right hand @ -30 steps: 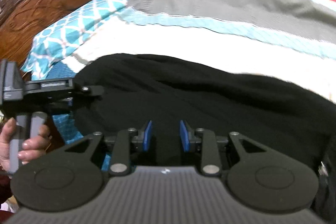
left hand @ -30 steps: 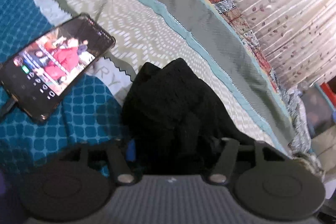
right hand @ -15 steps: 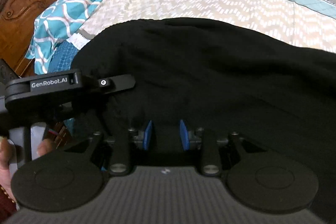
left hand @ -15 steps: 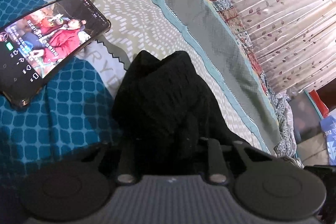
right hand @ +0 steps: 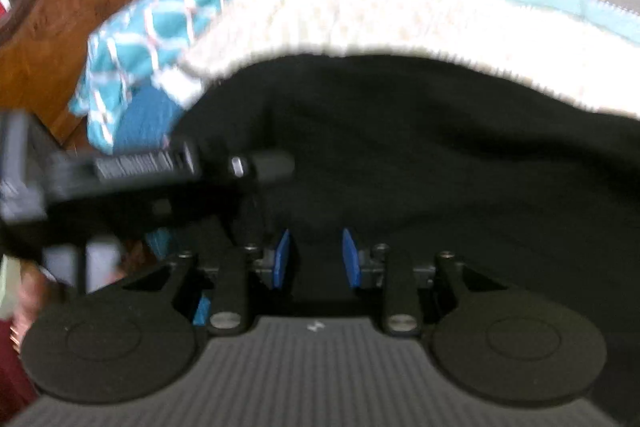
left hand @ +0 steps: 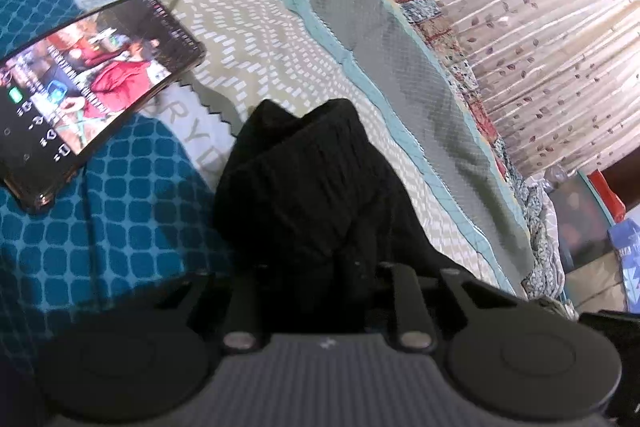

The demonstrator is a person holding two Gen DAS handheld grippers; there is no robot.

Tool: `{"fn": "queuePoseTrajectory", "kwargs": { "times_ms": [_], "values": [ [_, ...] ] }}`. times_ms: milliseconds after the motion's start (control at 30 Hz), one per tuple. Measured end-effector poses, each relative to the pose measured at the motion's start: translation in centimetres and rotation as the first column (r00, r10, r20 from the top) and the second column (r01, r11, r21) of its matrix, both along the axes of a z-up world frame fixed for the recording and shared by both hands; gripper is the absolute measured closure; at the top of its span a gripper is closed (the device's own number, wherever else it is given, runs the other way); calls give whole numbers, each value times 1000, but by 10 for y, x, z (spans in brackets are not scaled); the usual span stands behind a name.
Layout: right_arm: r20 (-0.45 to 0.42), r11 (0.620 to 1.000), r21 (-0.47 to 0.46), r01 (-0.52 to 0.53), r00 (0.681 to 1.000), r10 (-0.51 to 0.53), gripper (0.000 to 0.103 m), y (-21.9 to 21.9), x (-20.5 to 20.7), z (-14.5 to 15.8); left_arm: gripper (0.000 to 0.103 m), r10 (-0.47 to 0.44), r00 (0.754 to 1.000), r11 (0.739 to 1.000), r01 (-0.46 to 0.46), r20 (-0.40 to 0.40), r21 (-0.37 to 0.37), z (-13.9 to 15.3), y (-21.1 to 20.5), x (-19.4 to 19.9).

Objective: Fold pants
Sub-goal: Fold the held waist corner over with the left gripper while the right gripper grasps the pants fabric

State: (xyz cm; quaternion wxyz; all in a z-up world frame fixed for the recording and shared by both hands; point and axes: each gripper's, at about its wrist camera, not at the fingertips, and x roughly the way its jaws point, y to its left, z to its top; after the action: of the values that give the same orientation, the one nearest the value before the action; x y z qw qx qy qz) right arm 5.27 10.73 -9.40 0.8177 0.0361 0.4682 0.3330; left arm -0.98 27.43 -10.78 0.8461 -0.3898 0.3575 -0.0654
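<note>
The black pants (left hand: 304,187) lie bunched on the patterned bedspread (left hand: 256,39). In the left wrist view they heap up between the fingers of my left gripper (left hand: 320,291), whose pads are hidden under the cloth. In the right wrist view the pants (right hand: 420,155) spread wide across the bed. My right gripper (right hand: 314,259) shows its blue pads (right hand: 282,259) apart with black cloth between and over them. The other gripper's body (right hand: 132,179) crosses the left of that view, blurred.
A phone (left hand: 88,95) with a lit screen lies on the bed, left of the pants. A carved wooden headboard (right hand: 80,7) and a teal pillow (right hand: 168,27) stand at the far left. A leaf-print curtain (left hand: 520,19) hangs beyond the bed's far edge.
The right wrist view has swung and blurred, with the headboard and pillow back in sight. The left gripper shifted slightly; the pants stay bunched in it and the phone has slid a little in frame.
</note>
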Motion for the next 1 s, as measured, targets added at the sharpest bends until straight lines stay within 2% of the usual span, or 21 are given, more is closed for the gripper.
{"fn": "queuePoseTrajectory", "kwargs": {
  "times_ms": [67, 167, 267, 333, 500, 600, 633, 700, 733, 767, 800, 833, 900, 1000],
  "values": [
    [-11, 1000, 7, 6, 1000, -6, 70, -2, 1, 1, 84, -18, 999, 999, 17, 28, 51, 11, -10, -3],
    [-49, 998, 54, 31, 998, -29, 70, -10, 4, 1, 84, -78, 994, 982, 63, 78, 177, 30, -34, -6],
    [-96, 990, 124, 73, 993, -61, 70, -27, 4, 1, 84, -139, 983, 955, 101, 121, 280, 46, -59, -9],
    [-111, 982, 160, 105, 990, -88, 70, -43, -1, 5, 84, -192, 970, 926, 129, 149, 354, 57, -78, -11],
    [-108, 949, 215, 229, 972, -210, 70, -108, -22, 17, 84, -320, 930, 822, 178, 180, 541, 71, -133, -22],
    [-126, 907, 236, 348, 937, -327, 70, -158, -42, 19, 84, -399, 905, 750, 229, 147, 621, 65, -167, -26],
    [-133, 890, 241, 386, 922, -364, 70, -172, -49, 19, 84, -416, 899, 733, 244, 134, 635, 62, -176, -27],
    [-148, 855, 260, 449, 893, -425, 70, -194, -61, 18, 77, -460, 884, 667, 282, 84, 690, 52, -199, -28],
    [-155, 839, 269, 474, 881, -448, 69, -202, -65, 17, 75, -486, 872, 620, 298, 57, 726, 46, -211, -29],
    [-164, 822, 277, 498, 867, -470, 66, -209, -68, 16, 66, -512, 858, 567, 310, 32, 763, 41, -223, -32],
    [-172, 810, 281, 515, 857, -486, 64, -210, -67, 14, 50, -538, 843, 520, 319, 14, 793, 39, -233, -36],
    [-182, 798, 284, 531, 847, -499, 57, -211, -67, 13, 43, -561, 828, 494, 328, 6, 805, 39, -240, -41],
    [-198, 786, 299, 541, 841, -503, 47, -208, -67, 11, 39, -589, 808, 478, 337, 11, 811, 44, -243, -50],
    [-217, 783, 340, 520, 854, -473, 29, -203, -63, 12, 32, -613, 790, 479, 335, 35, 811, 59, -236, -64]
  ]
}}
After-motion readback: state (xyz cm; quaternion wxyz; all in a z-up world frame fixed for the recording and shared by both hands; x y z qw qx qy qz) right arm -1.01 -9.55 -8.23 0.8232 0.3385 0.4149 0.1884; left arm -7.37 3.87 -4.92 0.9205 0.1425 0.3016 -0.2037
